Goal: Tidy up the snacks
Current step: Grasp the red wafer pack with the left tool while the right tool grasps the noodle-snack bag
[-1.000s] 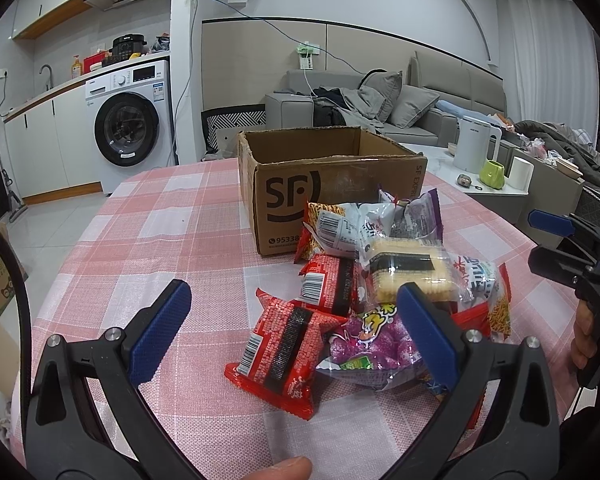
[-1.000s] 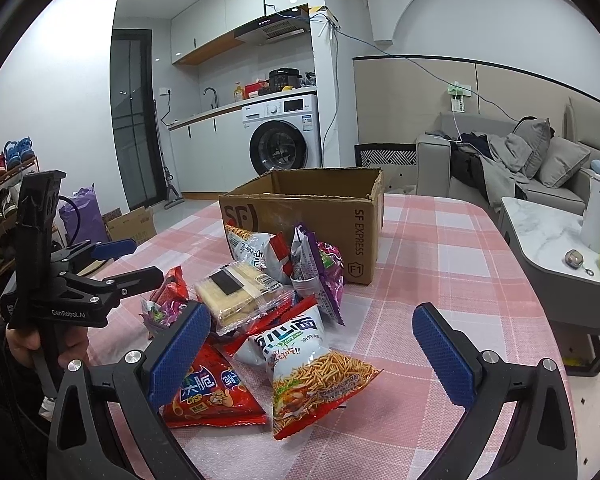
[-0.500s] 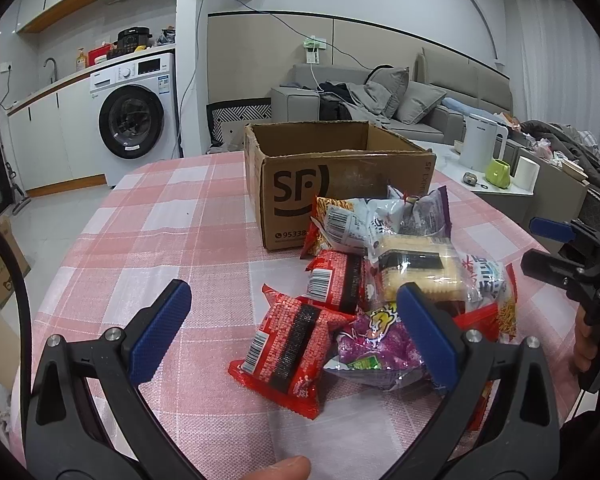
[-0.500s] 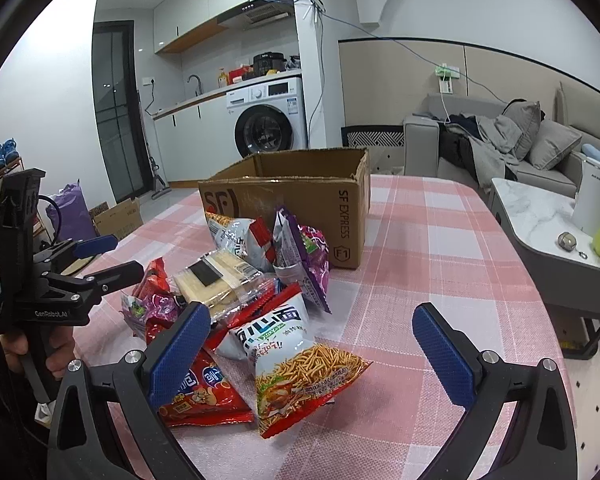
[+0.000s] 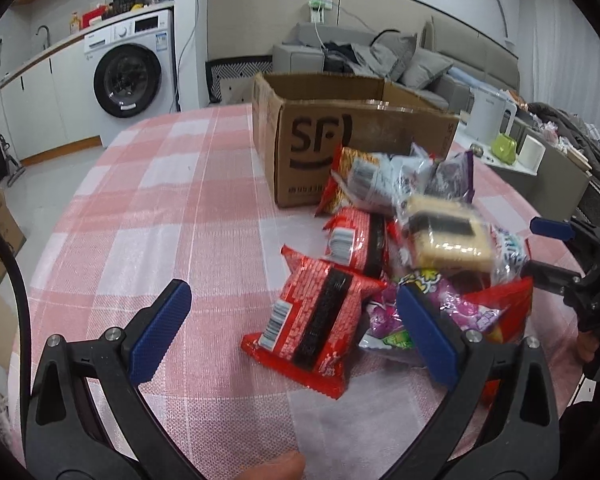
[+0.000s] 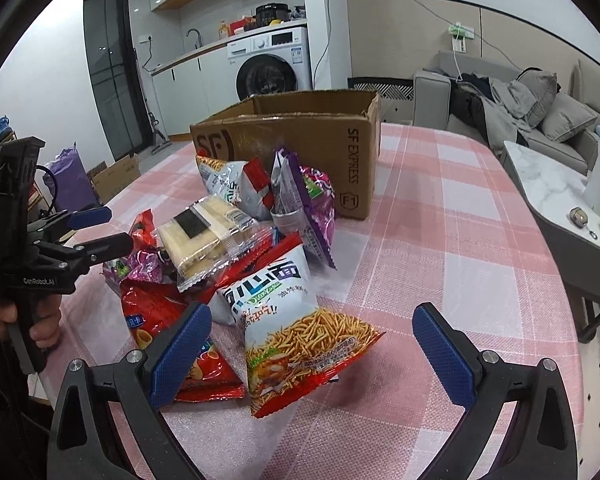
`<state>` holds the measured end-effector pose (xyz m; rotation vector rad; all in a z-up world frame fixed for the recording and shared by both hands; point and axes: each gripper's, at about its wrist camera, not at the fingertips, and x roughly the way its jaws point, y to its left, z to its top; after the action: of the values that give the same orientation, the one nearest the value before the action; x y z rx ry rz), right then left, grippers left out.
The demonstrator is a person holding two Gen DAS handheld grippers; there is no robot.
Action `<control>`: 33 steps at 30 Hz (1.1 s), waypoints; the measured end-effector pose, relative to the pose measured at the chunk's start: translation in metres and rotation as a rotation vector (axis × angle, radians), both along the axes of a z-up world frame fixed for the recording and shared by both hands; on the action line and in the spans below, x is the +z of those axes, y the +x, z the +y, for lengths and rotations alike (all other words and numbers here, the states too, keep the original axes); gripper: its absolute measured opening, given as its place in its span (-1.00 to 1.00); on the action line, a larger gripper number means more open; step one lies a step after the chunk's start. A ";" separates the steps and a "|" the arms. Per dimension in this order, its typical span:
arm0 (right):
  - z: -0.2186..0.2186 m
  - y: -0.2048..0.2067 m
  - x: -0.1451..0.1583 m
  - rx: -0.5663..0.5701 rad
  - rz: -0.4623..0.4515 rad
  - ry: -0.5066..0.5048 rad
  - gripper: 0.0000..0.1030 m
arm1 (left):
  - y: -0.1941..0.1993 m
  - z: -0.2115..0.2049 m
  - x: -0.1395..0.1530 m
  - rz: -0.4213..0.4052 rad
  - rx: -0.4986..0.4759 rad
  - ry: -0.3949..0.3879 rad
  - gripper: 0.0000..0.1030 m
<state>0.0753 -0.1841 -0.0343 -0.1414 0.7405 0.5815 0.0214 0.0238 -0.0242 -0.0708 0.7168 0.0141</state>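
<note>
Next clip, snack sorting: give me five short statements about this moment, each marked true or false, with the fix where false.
1. Both grippers are open and hold nothing. True: the left gripper and the right gripper have their jaws spread wide.
2. The cracker pack lies at the bottom of the pile. False: it rests on top of other bags.
3. The box is taped shut. False: its top is open.
4. The noodle bag lies nearest the right gripper. True.
5. The snacks sit on a bare wooden table. False: a pink checked cloth covers the table.
</note>
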 end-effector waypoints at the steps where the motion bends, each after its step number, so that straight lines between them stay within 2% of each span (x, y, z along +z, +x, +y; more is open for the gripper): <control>1: 0.001 0.001 -0.002 0.006 0.013 -0.005 0.99 | 0.001 0.000 -0.002 0.012 -0.003 -0.002 0.98; 5: 0.007 0.008 -0.006 0.028 0.047 -0.004 0.98 | 0.007 0.000 -0.008 0.039 -0.016 -0.025 0.98; 7: 0.010 0.010 -0.007 0.037 0.052 -0.008 0.97 | 0.009 0.002 -0.010 0.048 -0.022 -0.043 0.89; 12: 0.015 0.014 -0.011 0.046 0.063 -0.022 0.87 | 0.015 0.008 -0.017 0.083 -0.066 -0.142 0.41; 13: 0.015 0.015 -0.012 0.046 0.069 -0.020 0.81 | 0.015 0.008 -0.018 0.083 -0.074 -0.157 0.37; 15: 0.014 0.016 -0.012 0.045 0.076 -0.019 0.74 | 0.016 0.007 -0.018 0.083 -0.094 -0.180 0.11; 17: 0.014 0.017 -0.012 0.047 0.076 -0.021 0.74 | 0.015 0.005 -0.018 0.082 -0.103 -0.189 -0.01; 24: 0.021 0.017 -0.012 0.074 0.061 -0.076 0.74 | 0.011 0.001 -0.012 0.060 -0.099 -0.170 -0.18; 28: 0.024 0.020 -0.016 0.089 0.062 -0.090 0.73 | 0.008 0.000 -0.007 0.041 -0.095 -0.160 -0.22; 30: 0.027 0.020 -0.018 0.109 0.073 -0.088 0.54 | 0.007 0.000 -0.005 0.033 -0.093 -0.155 -0.24; 33: 0.026 0.017 -0.017 0.111 0.061 -0.085 0.43 | 0.005 0.001 -0.004 0.025 -0.085 -0.150 -0.25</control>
<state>0.0924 -0.1583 -0.0512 -0.2460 0.8205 0.6626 0.0264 0.0252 -0.0278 -0.1837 0.7450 -0.1204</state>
